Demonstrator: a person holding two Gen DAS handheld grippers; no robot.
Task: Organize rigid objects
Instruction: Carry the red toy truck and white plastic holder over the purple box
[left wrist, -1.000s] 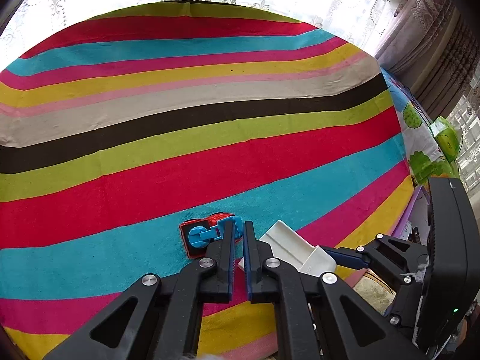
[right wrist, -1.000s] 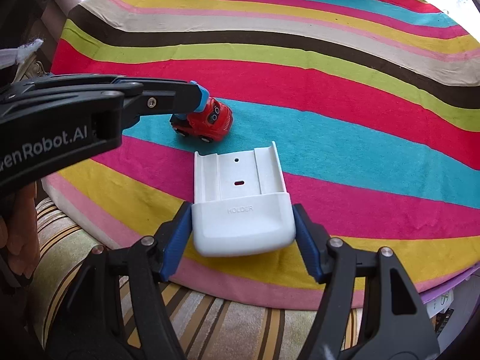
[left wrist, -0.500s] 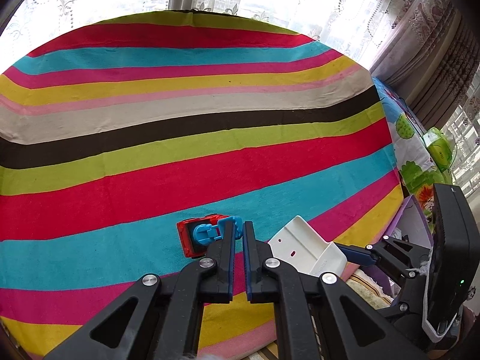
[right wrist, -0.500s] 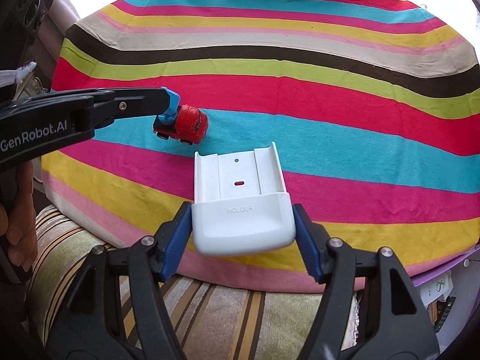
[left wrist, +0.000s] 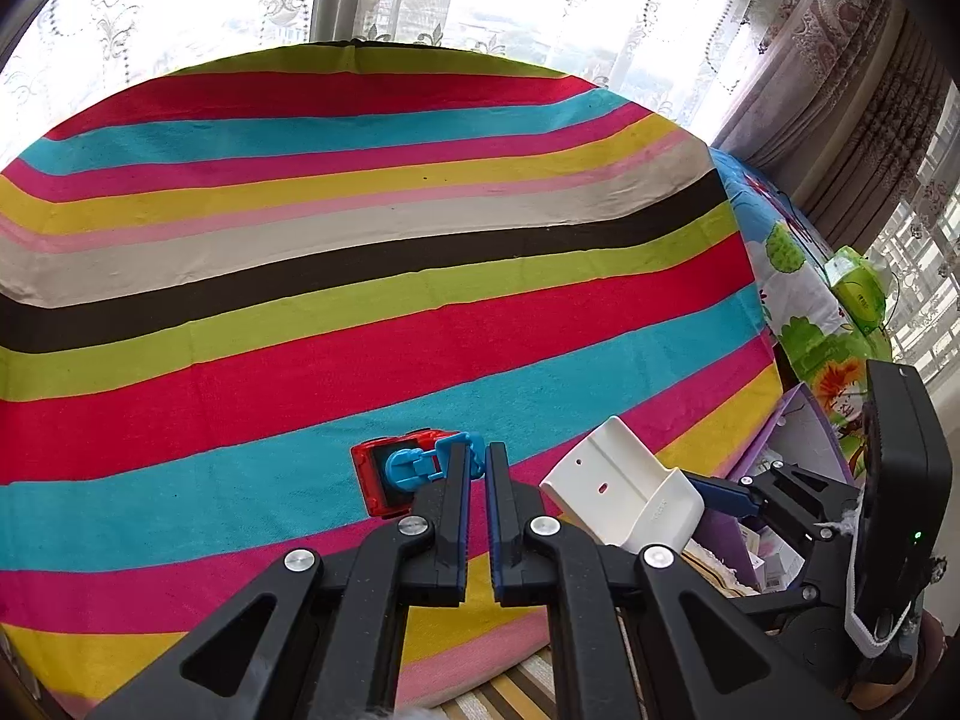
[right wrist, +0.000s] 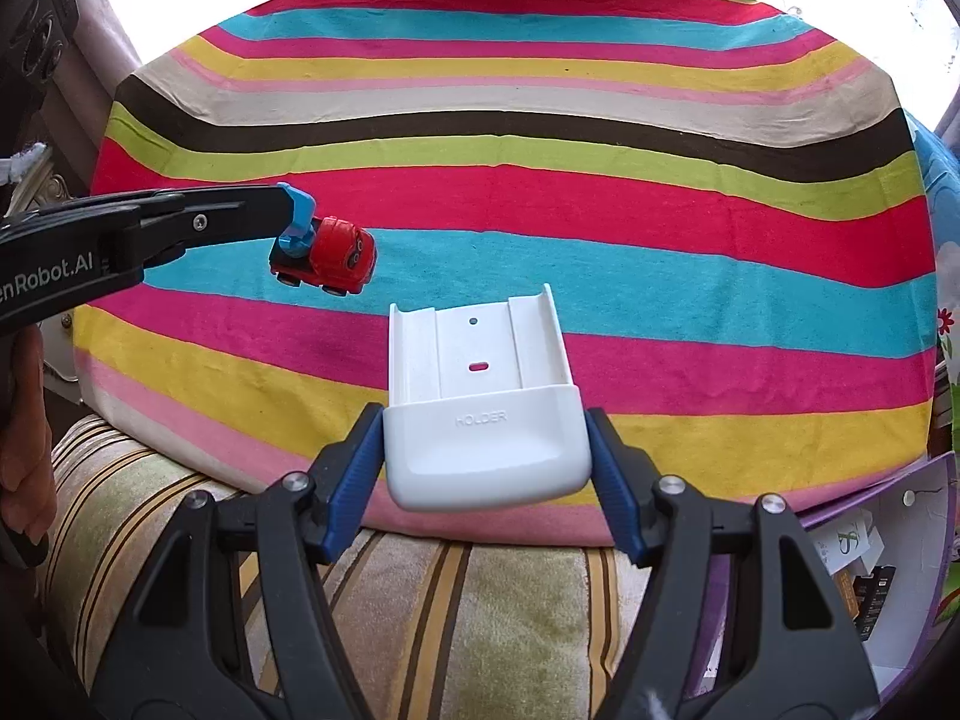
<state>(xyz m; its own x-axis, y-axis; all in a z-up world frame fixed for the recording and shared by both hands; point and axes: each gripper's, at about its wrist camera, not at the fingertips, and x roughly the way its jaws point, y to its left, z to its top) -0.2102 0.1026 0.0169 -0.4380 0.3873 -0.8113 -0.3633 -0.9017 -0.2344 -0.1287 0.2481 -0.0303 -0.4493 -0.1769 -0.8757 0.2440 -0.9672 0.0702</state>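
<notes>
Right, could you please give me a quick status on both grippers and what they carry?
Left gripper shut on the toy truck's blue arm. Right gripper shut on the white holder. Both above the striped cloth; nothing in the way.

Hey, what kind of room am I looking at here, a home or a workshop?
Most likely a home living room: lace curtains hang at a window behind a table under a striped cloth, with a striped upholstered seat in front.
</notes>
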